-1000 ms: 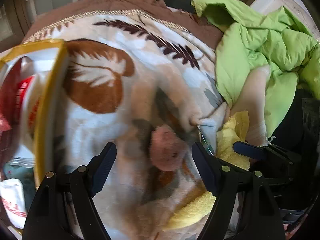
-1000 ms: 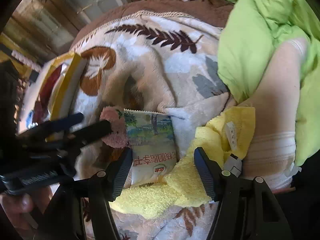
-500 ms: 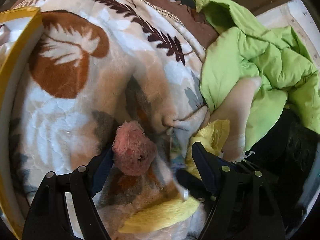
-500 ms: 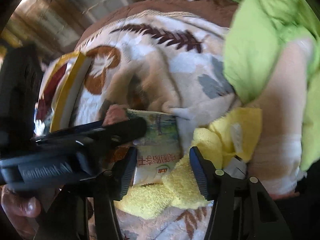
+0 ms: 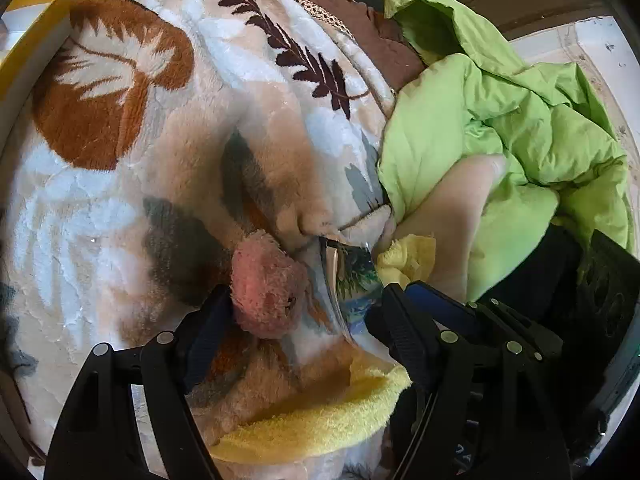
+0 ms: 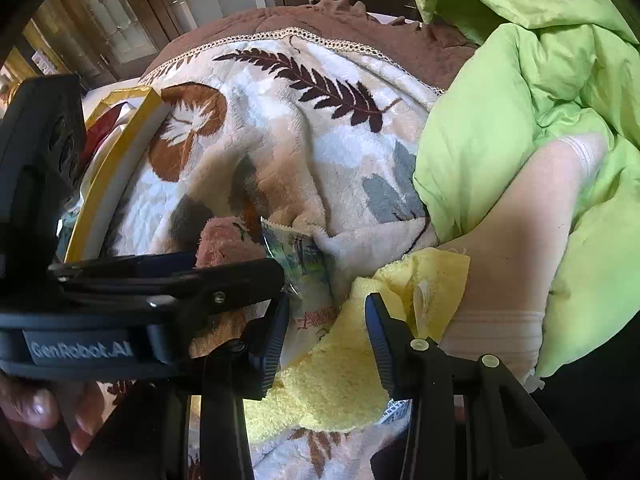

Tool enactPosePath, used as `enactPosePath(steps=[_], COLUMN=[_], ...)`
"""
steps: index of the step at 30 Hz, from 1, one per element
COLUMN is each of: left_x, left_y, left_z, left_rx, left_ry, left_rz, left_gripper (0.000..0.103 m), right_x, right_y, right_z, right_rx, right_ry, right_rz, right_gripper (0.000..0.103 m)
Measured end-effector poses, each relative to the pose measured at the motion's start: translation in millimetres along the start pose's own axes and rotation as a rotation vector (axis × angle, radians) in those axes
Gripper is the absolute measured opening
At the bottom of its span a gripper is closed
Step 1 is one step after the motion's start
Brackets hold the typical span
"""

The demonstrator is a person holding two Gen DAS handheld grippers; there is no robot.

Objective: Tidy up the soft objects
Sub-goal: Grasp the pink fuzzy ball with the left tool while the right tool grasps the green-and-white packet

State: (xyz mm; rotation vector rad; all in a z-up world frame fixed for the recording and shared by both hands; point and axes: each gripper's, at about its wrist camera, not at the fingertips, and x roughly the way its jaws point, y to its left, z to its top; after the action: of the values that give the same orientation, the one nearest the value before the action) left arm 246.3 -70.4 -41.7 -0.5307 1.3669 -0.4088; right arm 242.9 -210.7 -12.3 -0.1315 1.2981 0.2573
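The left gripper [image 5: 304, 316] has its jaws spread around a pink plush toy [image 5: 268, 292] and a printed packet [image 5: 352, 280] on the leaf-patterned blanket [image 5: 160, 160]. The right gripper [image 6: 326, 342], jaws parted, straddles a yellow towel [image 6: 340, 376]; a green quilt [image 6: 520, 120] lies at 2 o'clock.

Right gripper [image 6: 326, 342] sits open over the yellow towel [image 6: 340, 376], with a snack packet [image 6: 308, 276] just behind it on the leaf blanket [image 6: 280, 120]. Left gripper [image 6: 224, 264] crosses in, fingers around a pink plush [image 6: 222, 240]. Green quilt [image 6: 520, 100] on the right.
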Motion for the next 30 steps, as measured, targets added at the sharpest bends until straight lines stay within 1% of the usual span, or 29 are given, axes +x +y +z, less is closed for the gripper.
enactPosePath(steps=[3,5,9,10,11,13,15,16,17,19,21,22,23,24,26,28,30], left_x=[10,14,17,17,18,19,20,21,20,20,20,18,18,18,18,16,15], left_y=[2,1,-3,-3,-3,-4,-6,-5,-3,0,0,0,0,1,2,5,5], left_z=[-2,-4,-2,-1,0,0,0,1,2,3,3,3,3,3,3,2,2], left_rx=[-0.041,-0.043,-0.03,-0.028,-0.026,-0.02,-0.013,-0.018,-0.037,-0.055,-0.051,-0.048,-0.048,-0.051,-0.057,-0.062,-0.063], left_ry=[0.032,0.034,0.039,0.043,0.046,0.052,0.054,0.058,0.05,0.055,0.057,0.058,0.058,0.057,0.055,0.053,0.061], left_rz=[-0.047,-0.033,-0.029,-0.031,-0.032,-0.028,-0.022,-0.021,-0.039,-0.059,-0.062,-0.062,-0.063,-0.066,-0.076,-0.093,-0.101], left_gripper=[0.076,0.076,0.076,0.076,0.076,0.076,0.076,0.077,0.076,0.076,0.076,0.076,0.076,0.076,0.076,0.077,0.077], right_x=[10,17,16,14,13,13,16,18,19,22,27,28,28,27,21,17,16], right_y=[10,10,3,4,8,23,40,44,44,43,39,37,33,27,12,6,3], right_z=[1,2,-4,-5,-5,-5,-4,-4,-2,0,-3,-4,-7,-7,-9,-12,-16], right_rx=[-0.044,-0.009,0.051,0.045,0.027,-0.042,-0.13,-0.154,-0.14,-0.147,-0.154,-0.152,-0.146,-0.122,-0.058,-0.039,-0.037], right_ry=[0.023,0.039,0.033,0.032,0.032,0.044,0.06,0.043,0.045,0.036,0.053,0.056,0.05,0.039,0.015,-0.002,-0.014], right_rz=[0.045,0.116,0.201,0.226,0.23,0.203,0.115,0.048,0.021,-0.019,-0.006,-0.005,0.007,0.03,0.084,0.117,0.128], right_gripper=[0.04,0.04,0.041,0.041,0.041,0.041,0.042,0.042,0.043,0.047,0.045,0.042,0.035,0.031,0.014,0.01,0.009])
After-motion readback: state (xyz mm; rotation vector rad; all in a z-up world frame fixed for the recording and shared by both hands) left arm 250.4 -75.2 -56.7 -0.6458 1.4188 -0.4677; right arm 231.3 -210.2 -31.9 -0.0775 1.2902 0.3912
